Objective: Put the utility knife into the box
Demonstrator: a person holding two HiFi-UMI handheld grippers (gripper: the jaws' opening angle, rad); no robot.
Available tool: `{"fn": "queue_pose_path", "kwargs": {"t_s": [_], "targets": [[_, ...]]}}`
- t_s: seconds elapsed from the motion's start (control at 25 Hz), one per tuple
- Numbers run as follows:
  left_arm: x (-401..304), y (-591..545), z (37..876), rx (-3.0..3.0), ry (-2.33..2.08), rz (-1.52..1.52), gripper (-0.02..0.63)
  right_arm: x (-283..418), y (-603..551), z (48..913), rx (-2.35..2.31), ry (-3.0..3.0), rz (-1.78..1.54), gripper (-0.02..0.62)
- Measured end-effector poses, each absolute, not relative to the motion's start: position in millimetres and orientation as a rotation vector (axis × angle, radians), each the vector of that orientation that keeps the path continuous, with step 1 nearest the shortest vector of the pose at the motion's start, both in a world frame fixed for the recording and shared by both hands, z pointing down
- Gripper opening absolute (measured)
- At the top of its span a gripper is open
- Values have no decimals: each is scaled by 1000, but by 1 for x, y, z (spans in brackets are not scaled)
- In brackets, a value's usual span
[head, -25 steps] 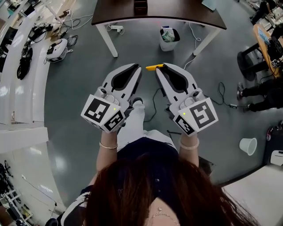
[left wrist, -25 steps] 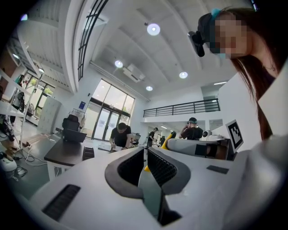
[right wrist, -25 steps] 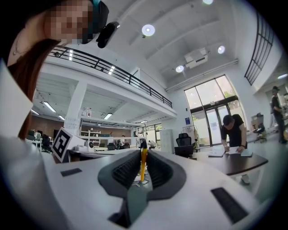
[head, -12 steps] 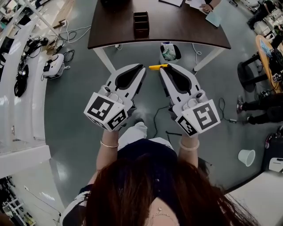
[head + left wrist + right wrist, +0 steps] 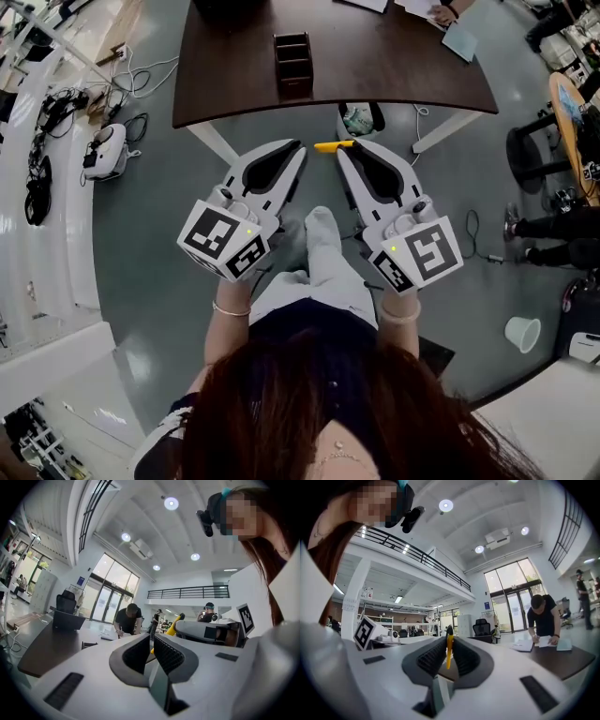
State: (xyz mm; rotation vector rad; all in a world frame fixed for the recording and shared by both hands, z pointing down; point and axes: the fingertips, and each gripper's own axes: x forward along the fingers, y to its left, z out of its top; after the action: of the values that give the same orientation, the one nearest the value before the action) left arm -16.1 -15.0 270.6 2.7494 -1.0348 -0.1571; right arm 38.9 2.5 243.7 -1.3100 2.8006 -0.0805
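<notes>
In the head view a dark brown box (image 5: 293, 64) with open compartments stands on the dark brown table (image 5: 394, 80) ahead of me. My right gripper (image 5: 341, 148) is shut on the yellow utility knife (image 5: 328, 146), which sticks out to the left from its tips, just short of the table's near edge. In the right gripper view the knife (image 5: 449, 651) stands upright between the jaws. My left gripper (image 5: 296, 150) is held level beside it, shut with nothing in it. From the left gripper view the knife (image 5: 175, 623) shows to the right, and the box (image 5: 89, 645) is low on the table.
A waste bin (image 5: 359, 120) stands under the table edge. A person (image 5: 543, 618) writes on papers at the table's far side. On the grey floor are a paper cup (image 5: 523, 333) at right, a white device (image 5: 101, 150) with cables at left, and a chair (image 5: 534, 150).
The table and box have come nearer to both grippers as the person walks forward; a foot has swung ahead between the grippers. The right gripper still holds the knife.
</notes>
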Motion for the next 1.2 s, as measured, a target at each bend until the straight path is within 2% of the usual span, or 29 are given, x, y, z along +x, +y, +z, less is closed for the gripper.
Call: {"fn": "queue_pose_path", "kwargs": {"t_s": [0.48,0.8,1.2], "targets": [[21,-177,287,2720,-1110,-143,29,76,-162,263,-1217,2839,-128,51],[9,-264,281,2676,-1184,-144,29,61,-257,259,-1130,2891,-164,51],[-5,-321,294,2662,-1138,-106,29,48,-311,269,-1186,2881,-212,51]]}}
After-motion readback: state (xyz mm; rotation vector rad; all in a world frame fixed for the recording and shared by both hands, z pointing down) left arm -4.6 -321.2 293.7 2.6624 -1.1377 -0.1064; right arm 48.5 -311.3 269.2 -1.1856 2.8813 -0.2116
